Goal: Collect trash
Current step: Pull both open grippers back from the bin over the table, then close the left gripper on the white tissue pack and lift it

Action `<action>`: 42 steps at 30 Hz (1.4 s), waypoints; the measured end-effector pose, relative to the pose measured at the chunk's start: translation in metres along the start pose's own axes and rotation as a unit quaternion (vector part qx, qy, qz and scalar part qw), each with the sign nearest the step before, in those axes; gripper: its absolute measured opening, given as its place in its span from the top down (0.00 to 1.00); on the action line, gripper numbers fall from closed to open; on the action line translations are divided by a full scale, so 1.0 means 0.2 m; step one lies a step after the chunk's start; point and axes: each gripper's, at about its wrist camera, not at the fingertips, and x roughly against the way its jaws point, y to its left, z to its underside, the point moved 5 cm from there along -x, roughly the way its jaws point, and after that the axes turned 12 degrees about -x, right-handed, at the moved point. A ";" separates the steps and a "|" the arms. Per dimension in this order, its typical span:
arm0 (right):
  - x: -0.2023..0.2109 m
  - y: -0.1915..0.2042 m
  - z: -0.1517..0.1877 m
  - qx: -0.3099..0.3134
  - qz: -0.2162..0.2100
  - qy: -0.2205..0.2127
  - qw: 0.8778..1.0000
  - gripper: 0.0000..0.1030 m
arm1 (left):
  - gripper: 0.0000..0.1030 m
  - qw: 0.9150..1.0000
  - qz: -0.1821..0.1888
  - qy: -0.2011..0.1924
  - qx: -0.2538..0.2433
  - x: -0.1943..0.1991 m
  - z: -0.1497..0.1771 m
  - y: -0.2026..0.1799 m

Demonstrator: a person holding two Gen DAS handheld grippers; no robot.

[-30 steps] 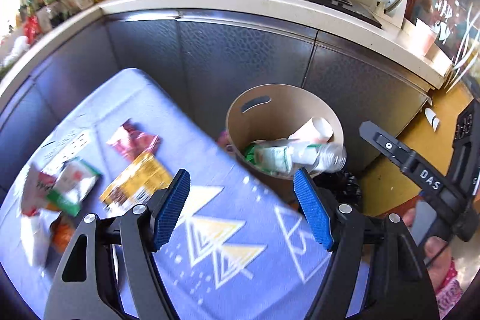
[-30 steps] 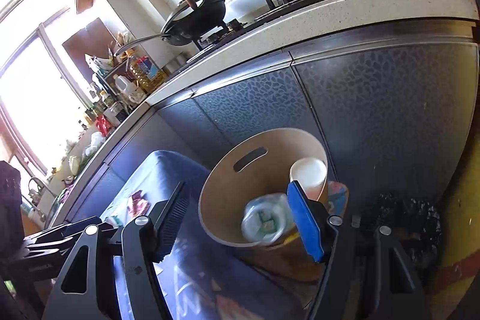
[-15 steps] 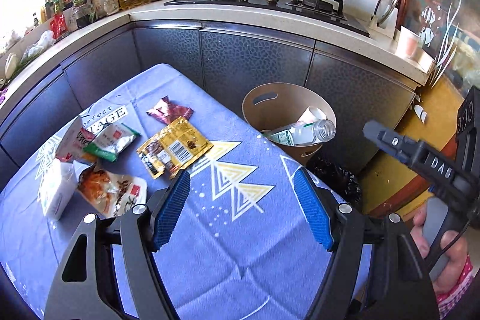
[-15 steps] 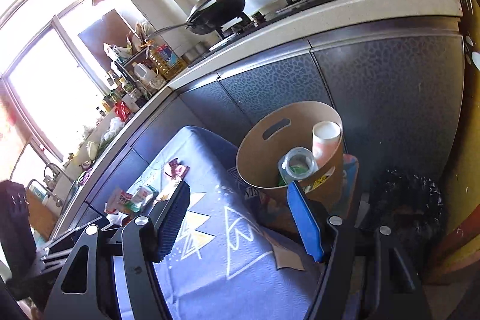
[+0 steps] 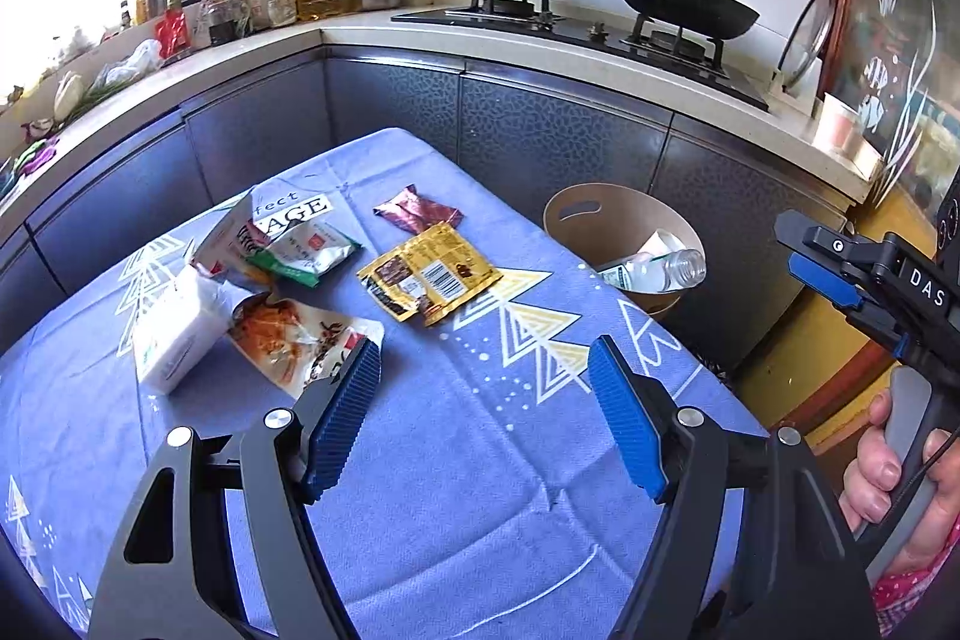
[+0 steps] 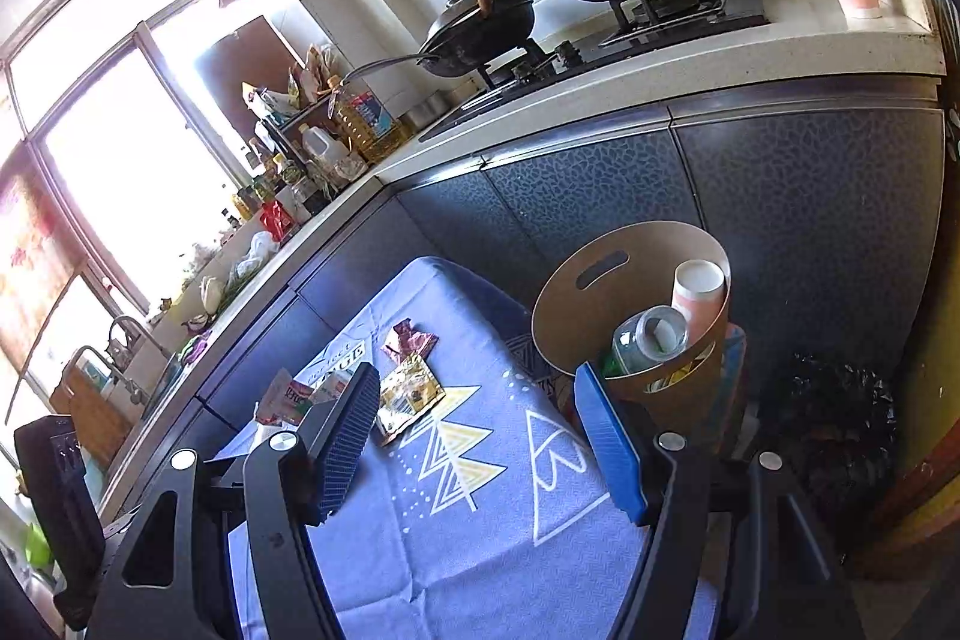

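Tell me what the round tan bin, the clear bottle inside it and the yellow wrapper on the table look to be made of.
Round tan bin: looks like thin bent plywood or fibreboard, matte, with a cut handle slot.
Clear bottle: transparent plastic, probably; it shows a printed label and glossy highlights.
Yellow wrapper: printed plastic or foil film, shiny and creased, lying flat on the blue tablecloth.

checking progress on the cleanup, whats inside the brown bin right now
Inside the brown bin: a clear plastic bottle lying tilted and a paper cup against the wall. Scraps show beneath them, but the bottom is covered.
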 end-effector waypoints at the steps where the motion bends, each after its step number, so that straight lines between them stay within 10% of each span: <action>1: 0.00 0.01 0.01 0.002 0.001 0.002 1.000 0.34 | 0.31 1.000 -0.003 0.001 0.003 0.00 0.01 0.02; 28: -0.38 0.25 0.25 0.056 -0.021 0.101 0.993 0.44 | 0.30 0.983 -0.103 0.042 0.144 0.00 0.52 0.83; 33: -0.50 0.27 0.34 0.050 -0.029 0.141 0.988 0.44 | 0.12 0.982 -0.135 0.032 0.131 0.01 0.52 1.03; 42: -0.76 0.36 0.51 0.067 -0.036 0.210 0.975 0.44 | 0.08 0.992 -0.088 0.034 0.080 -0.19 0.41 1.19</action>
